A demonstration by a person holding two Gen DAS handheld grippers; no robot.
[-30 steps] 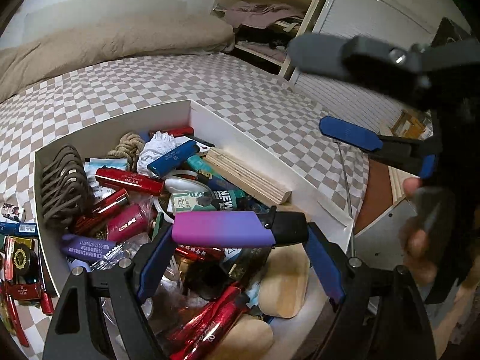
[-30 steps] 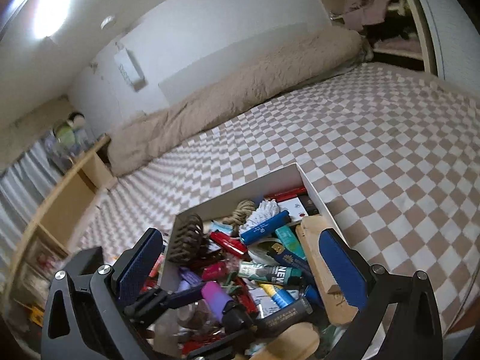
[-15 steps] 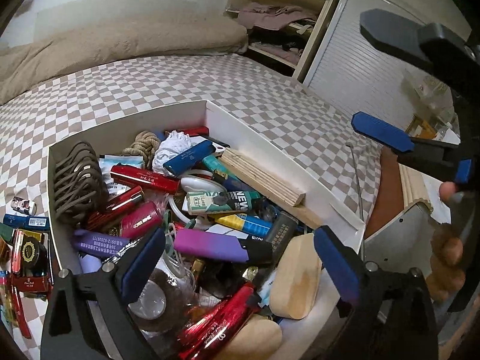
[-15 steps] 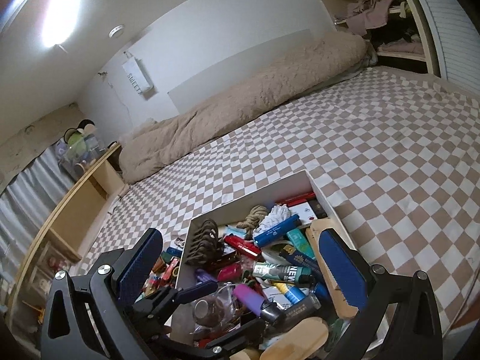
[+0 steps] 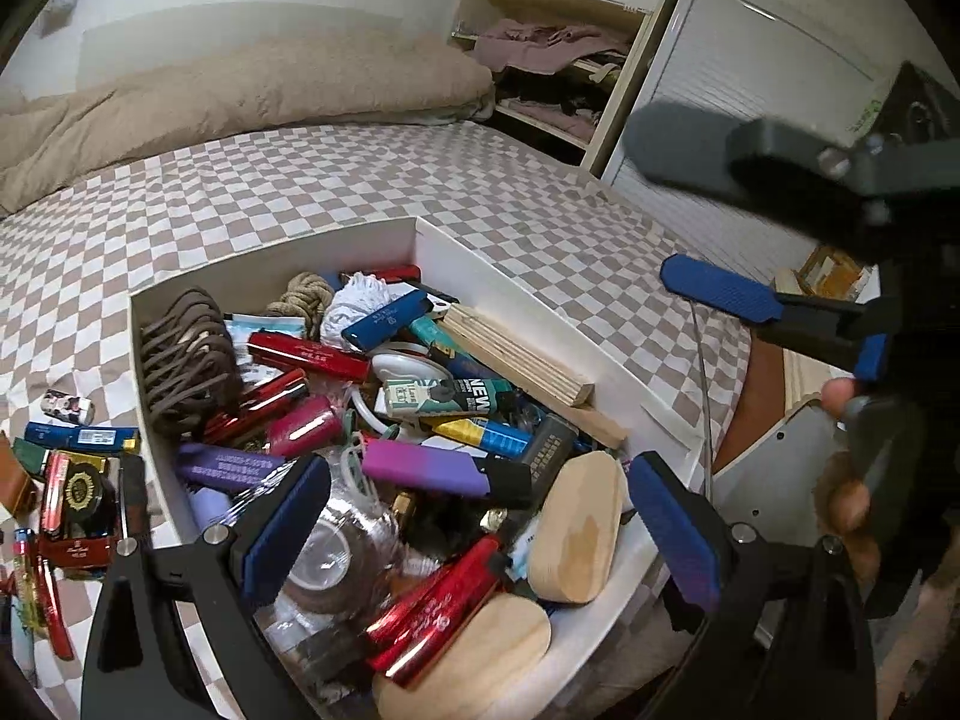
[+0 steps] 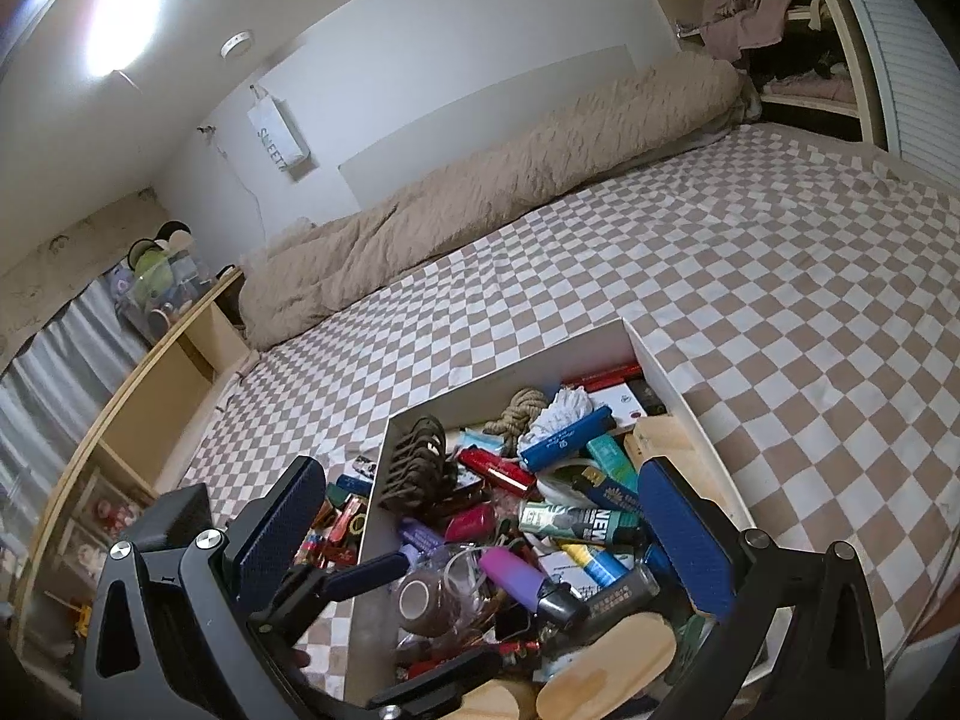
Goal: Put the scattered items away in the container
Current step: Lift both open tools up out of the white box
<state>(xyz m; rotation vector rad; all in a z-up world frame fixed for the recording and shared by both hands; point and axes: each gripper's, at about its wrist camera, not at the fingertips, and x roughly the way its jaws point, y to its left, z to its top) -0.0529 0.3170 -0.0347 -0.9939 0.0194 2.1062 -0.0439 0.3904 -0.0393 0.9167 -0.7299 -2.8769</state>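
Observation:
A white box (image 5: pixel 270 258) on the bed is heaped with lighters, wooden pieces, rope and tubes. A purple-pink lighter (image 5: pixel 432 471) lies loose on top of the heap. My left gripper (image 5: pixel 480 468) hovers just above it, jaws opening wide, pads touching nothing. Several small items (image 5: pixel 66 480) lie scattered on the bedcover left of the box. My right gripper (image 6: pixel 483 471) hangs open above the box (image 6: pixel 504 372), with nothing between its fingers. In the left wrist view the right gripper (image 5: pixel 690 222) shows at the right.
The checkered bedcover (image 6: pixel 720 252) stretches beyond the box, with a beige blanket (image 6: pixel 510 180) along the wall. An open wardrobe (image 5: pixel 540 54) stands past the bed's far corner. A wooden shelf unit (image 6: pixel 150 390) runs along the bed's left side. A hand (image 5: pixel 846 480) holds the right gripper.
The left gripper's jaws spread and let go of the purple-pink lighter, which now lies in the box. The left gripper drew back and up a little. The right gripper stayed open.

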